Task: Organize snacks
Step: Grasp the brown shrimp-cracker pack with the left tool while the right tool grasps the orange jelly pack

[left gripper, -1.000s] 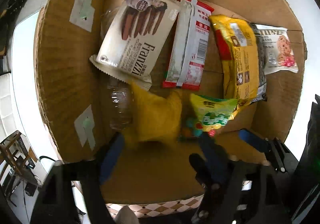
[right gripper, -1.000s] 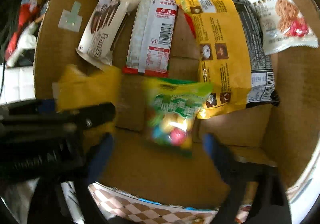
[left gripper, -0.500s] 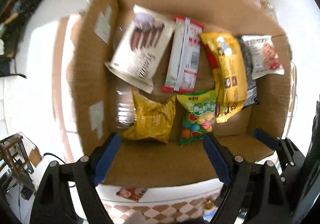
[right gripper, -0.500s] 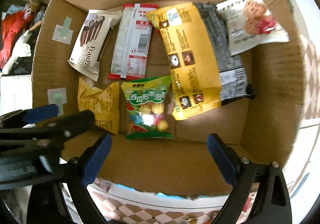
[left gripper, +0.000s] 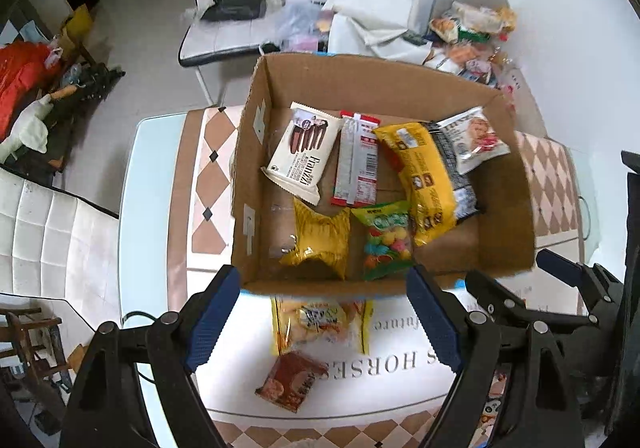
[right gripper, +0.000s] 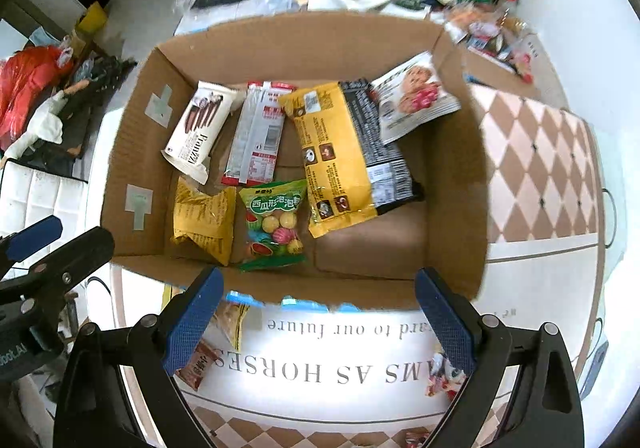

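Under cardboard box, yellow packet half-hidden

A cardboard box is seen from above on a checked tablecloth. Snack packets are laid inside, among them a yellow chip bag beside a green candy bag. The left gripper is held open and empty over two packets outside the box.
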The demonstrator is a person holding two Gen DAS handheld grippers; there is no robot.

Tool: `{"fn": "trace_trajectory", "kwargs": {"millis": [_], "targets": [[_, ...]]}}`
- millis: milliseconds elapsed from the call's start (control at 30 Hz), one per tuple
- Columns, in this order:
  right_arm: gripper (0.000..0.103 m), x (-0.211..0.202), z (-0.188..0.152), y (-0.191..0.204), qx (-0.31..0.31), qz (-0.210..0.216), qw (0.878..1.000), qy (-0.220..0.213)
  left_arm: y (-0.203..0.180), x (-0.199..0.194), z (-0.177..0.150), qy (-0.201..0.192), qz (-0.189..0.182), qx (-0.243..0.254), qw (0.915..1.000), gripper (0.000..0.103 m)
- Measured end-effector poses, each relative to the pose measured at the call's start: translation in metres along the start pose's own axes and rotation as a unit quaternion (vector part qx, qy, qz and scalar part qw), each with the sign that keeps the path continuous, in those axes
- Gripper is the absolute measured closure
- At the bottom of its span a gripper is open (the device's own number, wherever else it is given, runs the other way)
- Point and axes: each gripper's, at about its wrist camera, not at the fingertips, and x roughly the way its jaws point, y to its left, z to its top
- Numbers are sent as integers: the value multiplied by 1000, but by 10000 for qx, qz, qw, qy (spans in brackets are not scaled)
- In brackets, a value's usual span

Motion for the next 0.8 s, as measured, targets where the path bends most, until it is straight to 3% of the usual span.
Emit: {"fn": "trace_trajectory", "kwargs": {"millis": [200, 467, 733, 800], "targets": [[5, -39, -32, 5, 83, -96, 9987, -491, -3, -36, -30, -530, 75, 9, 9986, 18], [5, -87, -71, 3, 157, -20, 9956, -922, -7, -71, -63, -856, 34, 20, 9963, 18], [5, -113, -105, -5, 368, 283, 9946, -927, -7, -91, -92, -998, 17, 10, 9950, 18], [5, -112, -118, -12, 503, 419, 9945, -815, -8, -89, -102, -1055, -16, 58, 9944, 11]]}}
